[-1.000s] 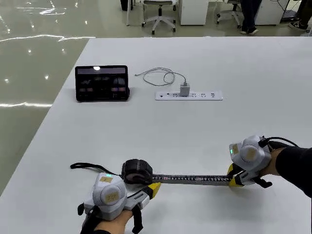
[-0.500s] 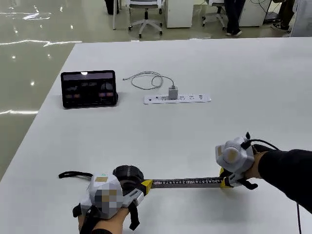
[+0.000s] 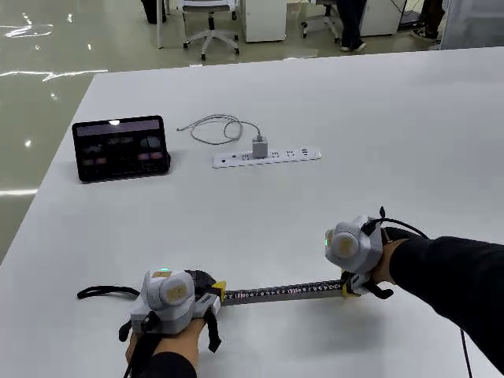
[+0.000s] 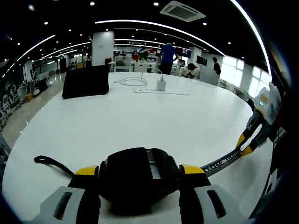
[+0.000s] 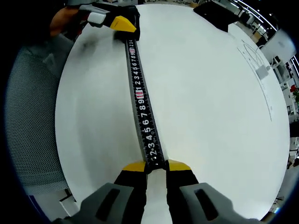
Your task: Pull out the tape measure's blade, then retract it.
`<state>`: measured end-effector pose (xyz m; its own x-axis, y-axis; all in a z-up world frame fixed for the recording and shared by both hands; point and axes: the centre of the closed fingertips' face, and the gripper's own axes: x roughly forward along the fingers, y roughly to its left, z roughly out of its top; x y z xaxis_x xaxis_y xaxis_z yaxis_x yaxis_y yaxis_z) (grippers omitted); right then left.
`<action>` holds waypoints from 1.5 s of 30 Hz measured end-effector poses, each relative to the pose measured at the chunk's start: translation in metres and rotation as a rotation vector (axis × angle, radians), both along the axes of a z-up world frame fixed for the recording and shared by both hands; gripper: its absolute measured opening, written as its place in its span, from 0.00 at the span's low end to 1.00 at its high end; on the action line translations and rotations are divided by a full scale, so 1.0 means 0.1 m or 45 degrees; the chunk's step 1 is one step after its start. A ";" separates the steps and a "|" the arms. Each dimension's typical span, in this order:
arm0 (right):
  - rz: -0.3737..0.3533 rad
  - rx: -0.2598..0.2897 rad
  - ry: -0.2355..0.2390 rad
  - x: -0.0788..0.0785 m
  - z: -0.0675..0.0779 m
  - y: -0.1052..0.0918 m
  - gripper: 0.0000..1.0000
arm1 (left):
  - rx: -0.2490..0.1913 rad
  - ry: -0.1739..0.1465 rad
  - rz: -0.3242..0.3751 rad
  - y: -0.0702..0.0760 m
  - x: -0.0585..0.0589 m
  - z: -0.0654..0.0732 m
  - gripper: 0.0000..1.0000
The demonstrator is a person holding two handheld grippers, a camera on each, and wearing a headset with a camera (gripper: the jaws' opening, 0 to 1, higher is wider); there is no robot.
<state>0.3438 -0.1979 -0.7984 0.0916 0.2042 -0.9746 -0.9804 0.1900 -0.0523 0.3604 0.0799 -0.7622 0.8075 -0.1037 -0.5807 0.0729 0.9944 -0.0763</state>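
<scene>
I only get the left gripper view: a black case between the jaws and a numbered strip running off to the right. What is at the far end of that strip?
Observer: The right gripper has its jaws shut on the tip of the blade.
Visitor: How far do the numbers go?
Observer: In the right gripper view they run from 2 at the jaws, past a red 10, towards the case.
Visitor: Who holds that far gripper?
Observer: In the head view, a hand coming out of a dark sleeve.

black tape measure; blade extended
</scene>
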 end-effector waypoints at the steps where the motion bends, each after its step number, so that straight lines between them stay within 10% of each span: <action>1: 0.002 -0.005 -0.004 -0.02 -0.01 0.00 0.11 | 0.001 0.001 -0.003 0.01 0.00 -0.01 0.64; 45: 0.030 0.073 0.014 -0.02 0.01 0.19 0.11 | 0.034 0.030 -0.031 0.01 -0.01 -0.02 0.62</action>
